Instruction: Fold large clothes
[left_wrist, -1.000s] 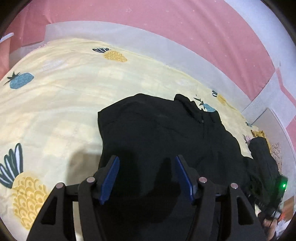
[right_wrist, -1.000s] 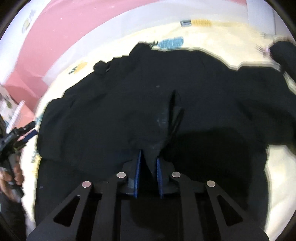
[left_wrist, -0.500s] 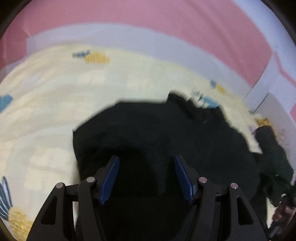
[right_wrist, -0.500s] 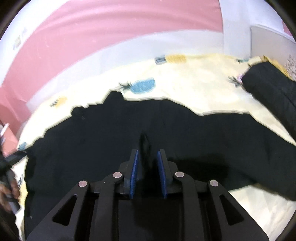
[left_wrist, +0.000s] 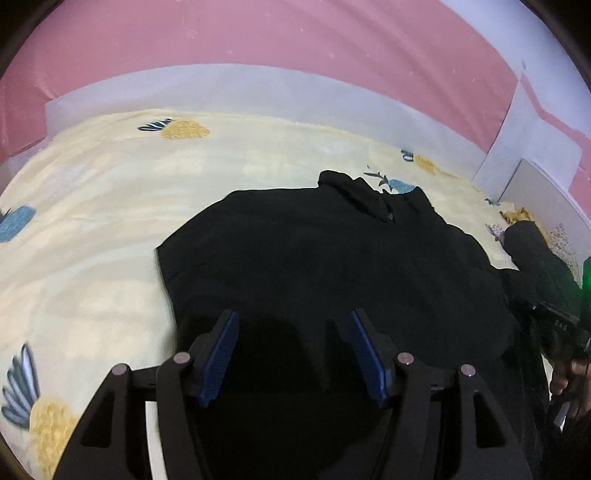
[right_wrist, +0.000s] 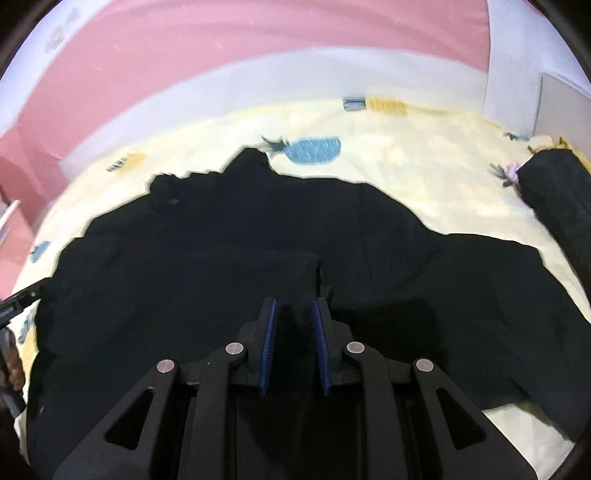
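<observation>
A large black garment (left_wrist: 332, 258) lies spread on a yellow pineapple-print bed sheet (left_wrist: 110, 221), its collar at the far side. My left gripper (left_wrist: 292, 317) hovers open over the garment's near left part, with nothing between its blue pads. In the right wrist view the same garment (right_wrist: 221, 258) fills the middle. My right gripper (right_wrist: 295, 302) stands just above it with a narrow gap, its jaws closing. A raised fold of fabric (right_wrist: 320, 273) sits just ahead of its fingertips, and the pads do not press on it.
A second black roll of cloth (right_wrist: 554, 192) lies at the right end of the sheet (right_wrist: 406, 166). A pink wall (left_wrist: 295, 37) with a pale band (left_wrist: 258, 85) runs behind the bed. A hand (left_wrist: 569, 376) holds the other gripper at the right edge.
The right gripper, which was shut on a pinch of black fabric, has parted its pads and lifted a little. The left gripper has shifted across the garment and rolled slightly, still open.
</observation>
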